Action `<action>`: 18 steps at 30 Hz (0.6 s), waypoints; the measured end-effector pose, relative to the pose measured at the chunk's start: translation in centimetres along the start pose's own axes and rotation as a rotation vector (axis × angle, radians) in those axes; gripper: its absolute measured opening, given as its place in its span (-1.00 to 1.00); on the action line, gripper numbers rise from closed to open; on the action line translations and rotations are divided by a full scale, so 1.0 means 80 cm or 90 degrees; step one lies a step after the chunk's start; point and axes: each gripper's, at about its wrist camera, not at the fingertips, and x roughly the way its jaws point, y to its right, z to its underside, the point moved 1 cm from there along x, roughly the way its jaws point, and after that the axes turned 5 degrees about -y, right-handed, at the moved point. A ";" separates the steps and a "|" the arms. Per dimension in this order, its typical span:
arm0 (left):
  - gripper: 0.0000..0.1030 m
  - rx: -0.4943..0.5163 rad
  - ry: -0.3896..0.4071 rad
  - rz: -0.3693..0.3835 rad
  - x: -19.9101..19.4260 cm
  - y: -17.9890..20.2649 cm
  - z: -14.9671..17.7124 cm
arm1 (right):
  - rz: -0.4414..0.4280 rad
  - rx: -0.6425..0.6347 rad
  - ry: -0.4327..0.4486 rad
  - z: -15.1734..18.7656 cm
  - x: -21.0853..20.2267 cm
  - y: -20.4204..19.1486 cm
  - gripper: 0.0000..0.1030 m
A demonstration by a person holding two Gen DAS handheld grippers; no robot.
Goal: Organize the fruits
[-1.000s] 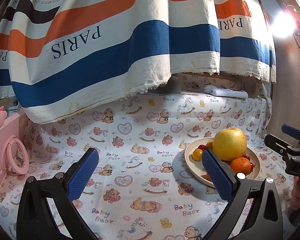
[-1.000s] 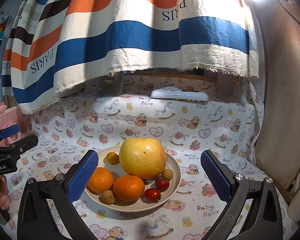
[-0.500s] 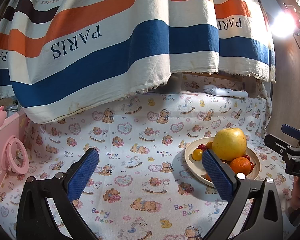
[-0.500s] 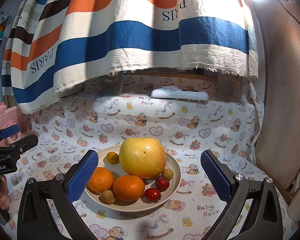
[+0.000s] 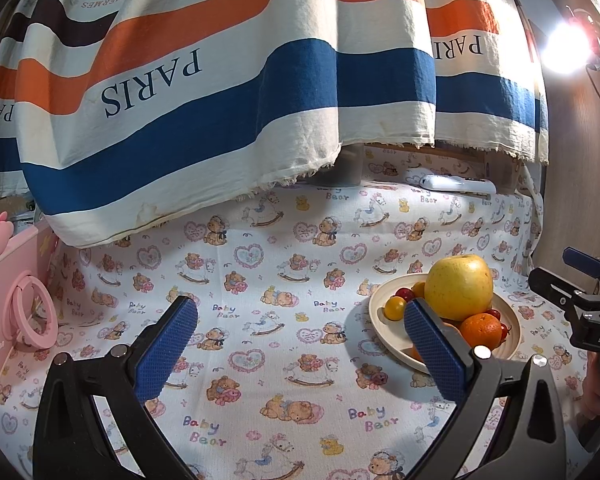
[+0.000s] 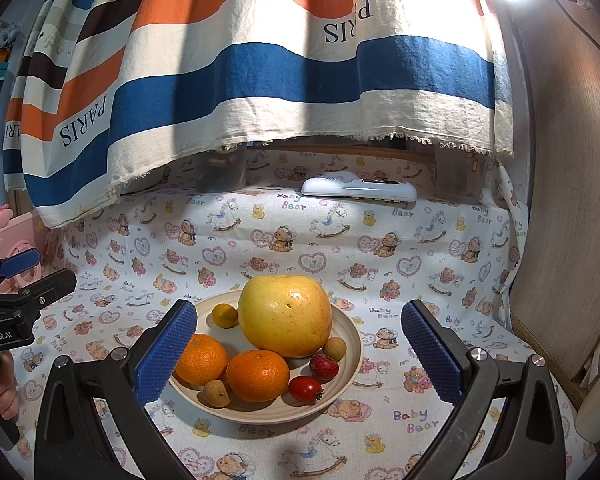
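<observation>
Plate: we see the cream plate [image 6: 350,344] on the bear-print cloth [image 6: 284,248], with all the fruit heaped on it; the plate is our landmark for everything below.
Apple: the big yellow apple [image 6: 286,316] sits at the plate's middle, stem dimple turned up and slightly toward the far rim. It is near round, so we read no real long axis.
Apple handling: we judge it heavy, stiff and smooth-skinned, likely to slip. We would take it across its widest girth.
Oranges: two oranges [image 6: 202,358] [image 6: 258,376] lie touching at the plate's near rim, in front of the apple. We expect them firm with a grippy peel.
Small fruit: a strawberry [image 6: 324,366] and a cherry tomato [image 6: 305,389] sit on the near right of the plate. Both look soft and easily bruised, so only a light pinch. Two tan round fruits [image 6: 217,393] and a small yellow citrus [image 6: 225,315] also rest on the plate.
Right gripper: our right gripper [image 6: 296,352] hovers just before the plate's near rim, jaws spread wide and holding nothing.
Left gripper: our left gripper [image 5: 300,352] hangs to the left of the plate, jaws spread and empty.
Beyond: a white remote [image 6: 358,190] lies well behind the plate, under the striped curtain [image 6: 260,64].
</observation>
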 end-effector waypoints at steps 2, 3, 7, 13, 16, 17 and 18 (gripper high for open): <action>0.99 0.000 0.001 0.000 0.000 0.000 0.000 | 0.000 0.000 0.000 0.000 0.000 0.000 0.99; 0.99 0.000 0.002 0.000 0.000 0.000 0.000 | 0.000 0.000 0.000 0.000 0.000 0.000 0.99; 0.99 0.001 0.002 0.000 -0.002 0.001 0.002 | 0.000 0.000 -0.001 0.000 0.000 0.000 0.99; 0.99 0.001 0.003 0.000 -0.001 0.001 0.002 | 0.000 0.000 0.000 0.000 0.000 0.000 0.99; 0.99 0.001 0.002 0.000 -0.001 0.001 0.002 | 0.000 0.000 0.000 0.000 0.000 0.001 0.99; 0.99 0.001 0.002 0.000 -0.001 0.001 0.002 | 0.000 -0.001 -0.001 0.000 0.000 0.000 0.99; 0.99 0.001 0.002 0.000 -0.001 0.001 0.002 | 0.000 0.000 -0.001 0.000 0.000 0.001 0.99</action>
